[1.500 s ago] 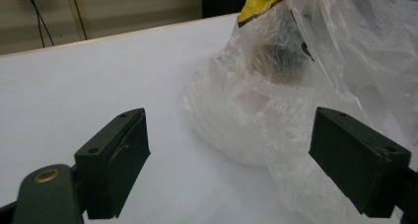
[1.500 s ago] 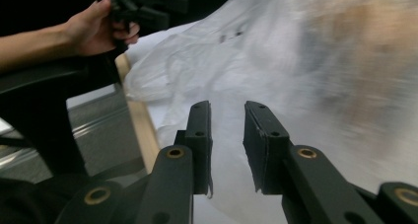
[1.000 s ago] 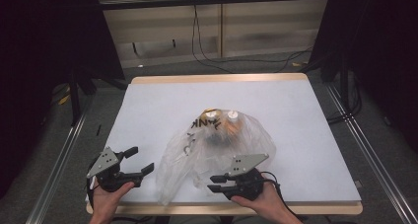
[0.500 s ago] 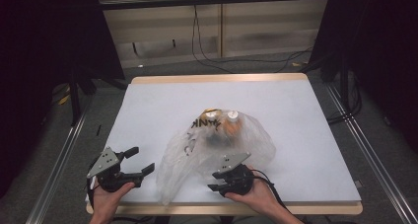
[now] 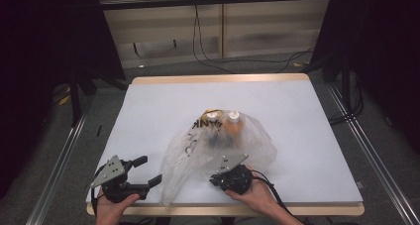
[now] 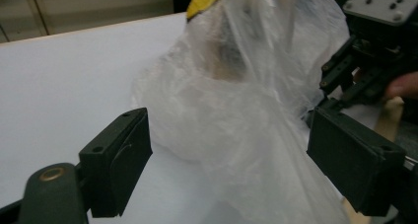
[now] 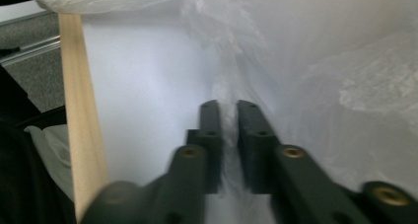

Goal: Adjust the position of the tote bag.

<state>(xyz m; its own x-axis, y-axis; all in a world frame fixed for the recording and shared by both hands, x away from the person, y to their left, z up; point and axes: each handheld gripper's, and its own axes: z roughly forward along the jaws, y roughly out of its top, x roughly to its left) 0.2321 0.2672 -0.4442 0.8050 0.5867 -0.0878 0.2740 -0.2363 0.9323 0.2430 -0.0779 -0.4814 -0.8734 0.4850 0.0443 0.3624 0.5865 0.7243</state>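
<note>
Right gripper (image 7: 226, 116) has just been closing, now pinching clear plastic bag (image 5: 218, 150) film at its near edge. Left gripper (image 5: 144, 171) gapes empty, left of bag. Lift slowly; thin film could tear.

bag (image 5: 218, 145) contents veiled by plastic, label lettering cut short
</note>
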